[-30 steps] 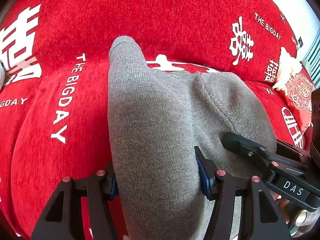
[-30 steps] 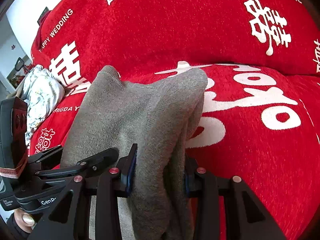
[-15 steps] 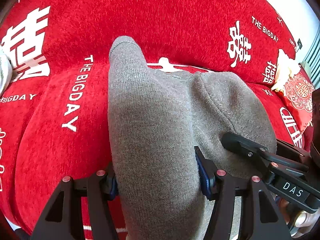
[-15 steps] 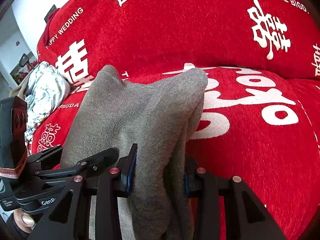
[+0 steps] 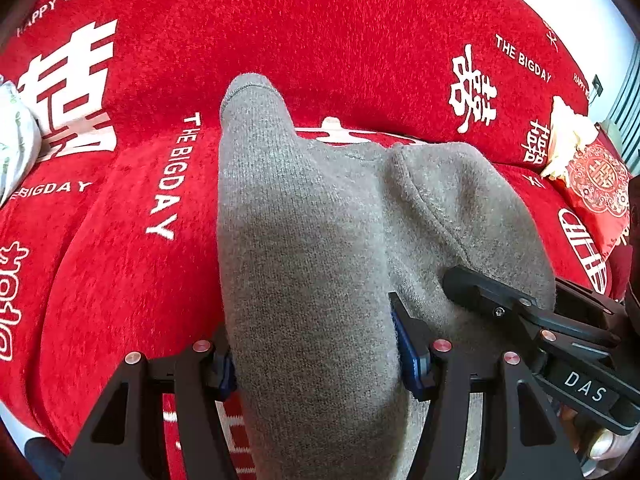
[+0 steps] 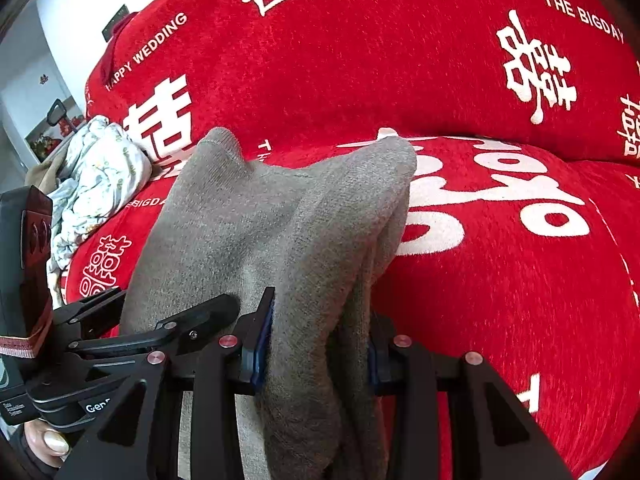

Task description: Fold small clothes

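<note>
Bright, even daylight and sharp focus in both views; soft shadows fall on the grey cloth (image 5: 320, 240), and strong fisheye bending darkens the corners.

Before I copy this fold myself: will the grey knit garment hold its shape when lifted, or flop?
Probably flops: the grey knit garment sags into soft folds between the left gripper and right gripper. Its fuzzy knit likely grips the pads rather than slipping. It seems light, bunching easily.
</note>
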Demonstrator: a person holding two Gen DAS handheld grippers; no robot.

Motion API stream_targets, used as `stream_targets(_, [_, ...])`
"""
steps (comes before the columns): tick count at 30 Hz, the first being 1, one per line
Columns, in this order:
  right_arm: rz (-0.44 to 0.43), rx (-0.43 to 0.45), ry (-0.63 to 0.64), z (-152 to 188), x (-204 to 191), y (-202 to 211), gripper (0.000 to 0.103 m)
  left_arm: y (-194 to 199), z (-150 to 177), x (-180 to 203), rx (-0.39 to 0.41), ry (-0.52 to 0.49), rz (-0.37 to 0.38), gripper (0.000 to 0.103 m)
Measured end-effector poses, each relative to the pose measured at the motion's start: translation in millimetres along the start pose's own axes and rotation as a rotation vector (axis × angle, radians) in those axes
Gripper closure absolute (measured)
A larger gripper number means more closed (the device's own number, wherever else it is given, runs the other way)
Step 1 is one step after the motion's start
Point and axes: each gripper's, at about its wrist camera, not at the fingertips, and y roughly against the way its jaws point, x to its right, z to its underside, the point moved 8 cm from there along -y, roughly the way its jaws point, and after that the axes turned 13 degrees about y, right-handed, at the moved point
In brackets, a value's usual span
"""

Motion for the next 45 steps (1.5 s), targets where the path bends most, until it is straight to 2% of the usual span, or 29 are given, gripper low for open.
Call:
stream_targets(16, [0.019, 0.040, 0.018, 27, -25, 15, 0.063, 21, 31, -12, 0.036, -0.018, -0.018, 0.041])
stream_targets(25, [0.021, 0.032, 0.026, 38, -34, 12, 0.063, 23, 42, -22, 0.034, -0.024, -0.024, 0.041])
stream_targets(45, [0.042, 0.043, 0.010, 36, -20, 11, 0.063, 16, 31, -10, 0.056, -0.066, -0.019, 0.041])
